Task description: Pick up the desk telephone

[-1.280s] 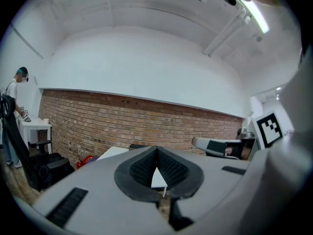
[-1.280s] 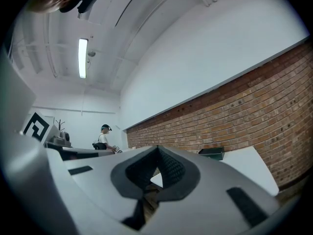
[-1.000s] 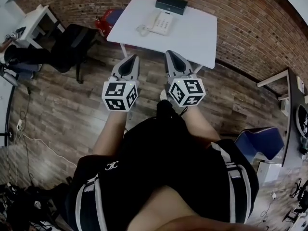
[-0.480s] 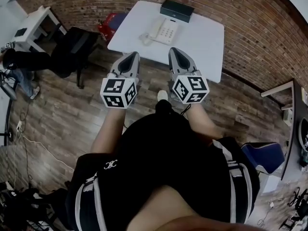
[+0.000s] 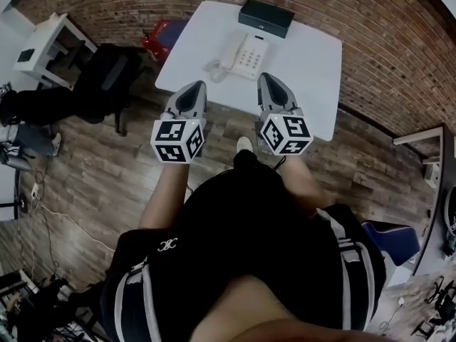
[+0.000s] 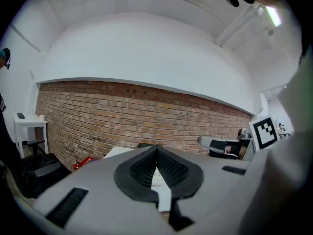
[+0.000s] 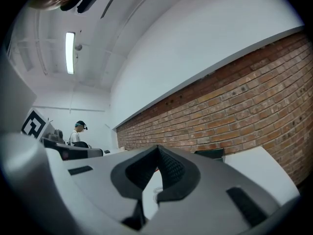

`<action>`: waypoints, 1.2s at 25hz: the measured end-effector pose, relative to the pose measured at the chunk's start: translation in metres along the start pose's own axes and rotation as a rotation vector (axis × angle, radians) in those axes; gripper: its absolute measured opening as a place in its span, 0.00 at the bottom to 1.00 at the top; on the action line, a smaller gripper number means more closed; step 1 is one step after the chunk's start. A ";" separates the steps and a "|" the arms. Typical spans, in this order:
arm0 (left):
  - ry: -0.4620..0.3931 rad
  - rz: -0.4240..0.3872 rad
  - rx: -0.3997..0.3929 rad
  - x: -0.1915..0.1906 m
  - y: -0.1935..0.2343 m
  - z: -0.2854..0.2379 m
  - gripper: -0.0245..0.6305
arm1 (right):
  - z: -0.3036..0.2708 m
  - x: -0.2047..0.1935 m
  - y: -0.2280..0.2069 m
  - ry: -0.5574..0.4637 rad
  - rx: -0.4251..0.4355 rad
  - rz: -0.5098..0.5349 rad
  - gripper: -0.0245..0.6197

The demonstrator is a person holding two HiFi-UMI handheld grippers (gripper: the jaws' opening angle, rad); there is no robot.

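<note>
A white desk telephone (image 5: 242, 54) with a coiled cord lies on the white table (image 5: 306, 84), handset on its left side. My left gripper (image 5: 199, 85) and right gripper (image 5: 265, 79) are held side by side at the table's near edge, both shut and empty, short of the phone. In the left gripper view the shut jaws meet at the left gripper (image 6: 157, 148), with a sliver of the white phone (image 6: 157, 176) showing between them. In the right gripper view the right gripper (image 7: 157, 148) is shut too, with the white table (image 7: 264, 168) to its right.
A dark box (image 5: 266, 16) stands at the table's far edge against the brick wall (image 5: 377, 41). A black office chair (image 5: 107, 77) and a red object (image 5: 160, 38) sit to the left, a small white side table (image 5: 50, 45) further left. A blue chair (image 5: 395, 237) is at the right.
Both grippers and the person have moved toward the table; the phone and table have come closer in the head view. Jaws stayed shut.
</note>
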State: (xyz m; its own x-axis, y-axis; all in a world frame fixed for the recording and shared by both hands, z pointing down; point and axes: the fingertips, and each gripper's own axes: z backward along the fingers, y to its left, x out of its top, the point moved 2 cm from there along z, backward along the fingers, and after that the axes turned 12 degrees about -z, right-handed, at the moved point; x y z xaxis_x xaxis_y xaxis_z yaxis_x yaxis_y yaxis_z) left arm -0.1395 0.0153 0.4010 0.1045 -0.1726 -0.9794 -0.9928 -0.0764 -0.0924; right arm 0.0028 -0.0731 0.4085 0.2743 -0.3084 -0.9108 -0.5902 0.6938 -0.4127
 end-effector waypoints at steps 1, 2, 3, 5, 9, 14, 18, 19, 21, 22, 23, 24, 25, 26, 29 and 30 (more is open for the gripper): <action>0.009 0.006 -0.005 0.001 0.003 -0.011 0.04 | -0.008 0.001 -0.007 0.006 -0.006 -0.003 0.04; 0.017 0.010 -0.010 0.001 0.005 -0.022 0.04 | -0.016 0.003 -0.014 0.012 -0.012 -0.007 0.04; 0.026 0.012 -0.015 0.002 0.007 -0.033 0.04 | -0.024 0.004 -0.021 0.018 -0.018 -0.012 0.04; 0.045 0.021 -0.023 0.001 0.010 -0.056 0.04 | -0.039 0.005 -0.037 0.038 -0.028 -0.022 0.04; 0.082 0.041 -0.026 -0.001 0.019 -0.104 0.04 | -0.074 0.004 -0.070 0.094 -0.034 -0.032 0.04; 0.142 0.063 -0.039 -0.005 0.030 -0.166 0.04 | -0.119 -0.004 -0.109 0.186 -0.018 -0.054 0.04; 0.191 0.075 -0.034 -0.014 0.039 -0.202 0.04 | -0.148 -0.011 -0.132 0.243 -0.006 -0.060 0.04; 0.200 0.077 -0.035 -0.016 0.041 -0.209 0.04 | -0.153 -0.012 -0.136 0.253 -0.007 -0.058 0.04; 0.213 0.077 -0.038 -0.018 0.045 -0.222 0.04 | -0.161 -0.013 -0.146 0.270 -0.018 -0.056 0.04; 0.218 0.076 -0.041 -0.018 0.048 -0.227 0.04 | -0.165 -0.013 -0.150 0.275 -0.027 -0.058 0.04; 0.223 0.076 -0.044 -0.020 0.050 -0.232 0.04 | -0.167 -0.015 -0.153 0.280 -0.037 -0.060 0.04; 0.231 0.075 -0.049 -0.023 0.053 -0.236 0.04 | -0.170 -0.017 -0.157 0.285 -0.049 -0.061 0.04; 0.243 0.075 -0.056 -0.026 0.056 -0.241 0.04 | -0.172 -0.019 -0.160 0.290 -0.063 -0.062 0.04; 0.262 0.074 -0.065 -0.032 0.059 -0.246 0.04 | -0.175 -0.022 -0.162 0.295 -0.078 -0.064 0.04; 0.330 0.074 -0.113 -0.049 0.068 -0.264 0.04 | -0.187 -0.028 -0.172 0.295 -0.138 -0.061 0.04; 0.348 0.079 -0.134 -0.054 0.070 -0.270 0.04 | -0.190 -0.030 -0.175 0.293 -0.165 -0.062 0.04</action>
State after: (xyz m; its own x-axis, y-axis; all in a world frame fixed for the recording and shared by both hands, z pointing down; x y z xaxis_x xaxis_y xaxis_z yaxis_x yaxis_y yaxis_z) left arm -0.1992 -0.2458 0.4955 0.0647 -0.5043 -0.8611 -0.9845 -0.1732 0.0274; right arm -0.0458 -0.3091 0.5062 0.0982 -0.5374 -0.8376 -0.7008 0.5603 -0.4416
